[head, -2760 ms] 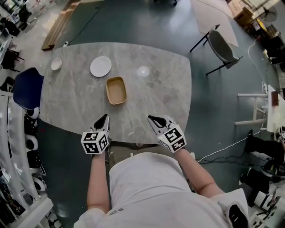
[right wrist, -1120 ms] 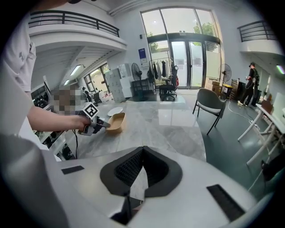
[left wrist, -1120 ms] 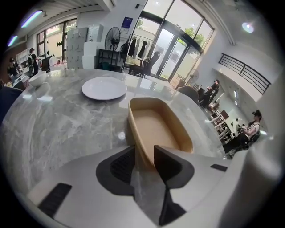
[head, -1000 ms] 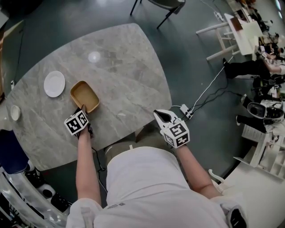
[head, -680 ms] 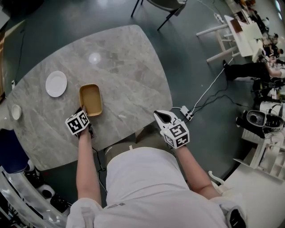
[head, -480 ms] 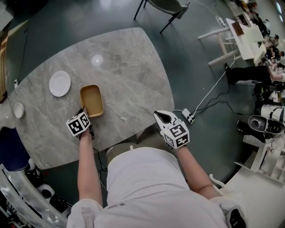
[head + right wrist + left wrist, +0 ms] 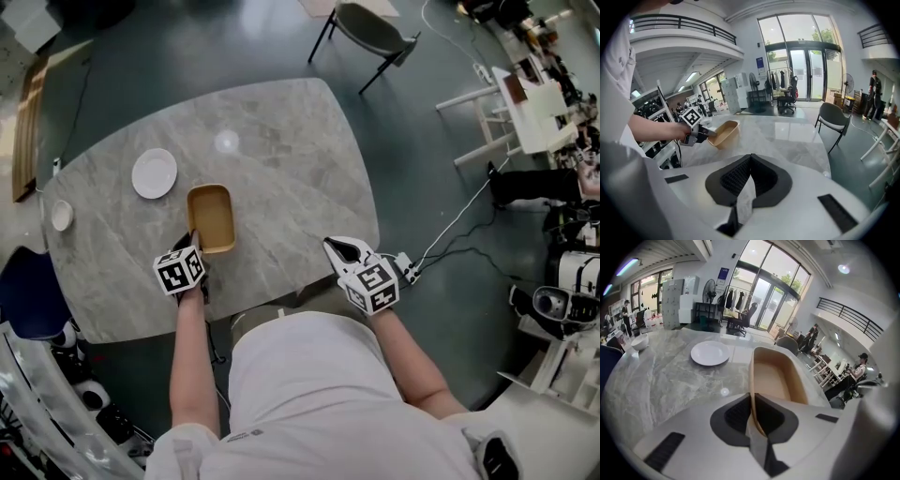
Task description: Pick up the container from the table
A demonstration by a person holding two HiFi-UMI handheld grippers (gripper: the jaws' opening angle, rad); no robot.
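Left gripper view shows the left tool, jaws just closed, pinching the container by its rim; it looks lifted clear of the table, I'd judge.

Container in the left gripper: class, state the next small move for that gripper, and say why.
Probably raise it a little further, straight up and level. The left gripper, its jaws having just been closing, pinches only the near wall of the container, and the right gripper view shows the container seemingly just clear of the table.
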